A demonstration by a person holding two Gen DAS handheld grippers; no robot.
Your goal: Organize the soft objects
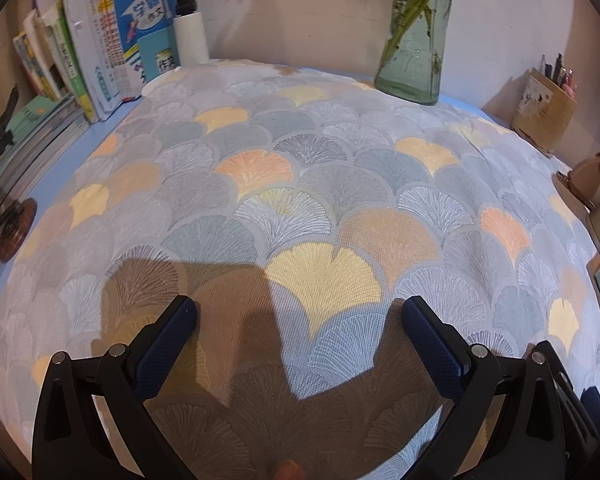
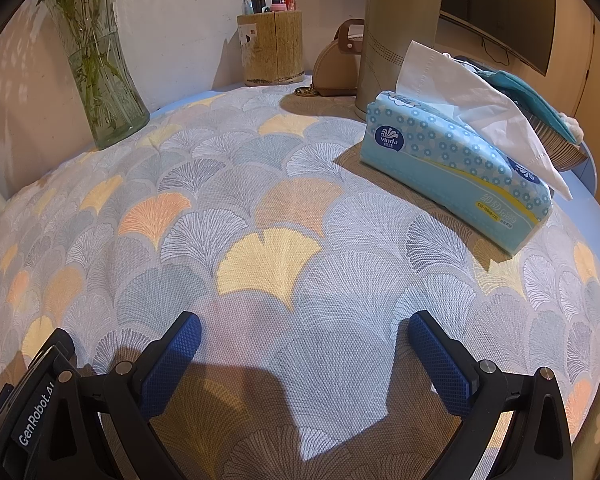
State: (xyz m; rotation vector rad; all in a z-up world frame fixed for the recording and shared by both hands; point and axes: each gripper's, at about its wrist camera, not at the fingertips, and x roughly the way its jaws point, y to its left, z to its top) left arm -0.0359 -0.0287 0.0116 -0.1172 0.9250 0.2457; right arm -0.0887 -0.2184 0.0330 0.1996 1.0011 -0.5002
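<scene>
Hovering over the patterned cloth (image 1: 300,184), the left gripper (image 1: 300,312) had its blue-padded jaws spread wide with nothing between them, their shadow falling on the fabric just below and to the left. Same story on the other side: the right gripper (image 2: 304,326) was parted wide and empty above that ginkgo-leaf cloth, which covered the whole table surface under both tools. Ahead and to the right of the right jaws lay the tissue pack (image 2: 452,176), resting on the cloth with a white sheet (image 2: 480,96) poking up from its top, well apart from the pads. Beyond it stood a tall olive flask (image 2: 396,40), with a small tan bag (image 2: 340,68) and a pen holder (image 2: 270,48) farther back. Far ahead and left of the right jaws was a glass vase (image 2: 104,88) of green stems. Off to the left of the left jaws, books (image 1: 100,52) leaned by the wall.
</scene>
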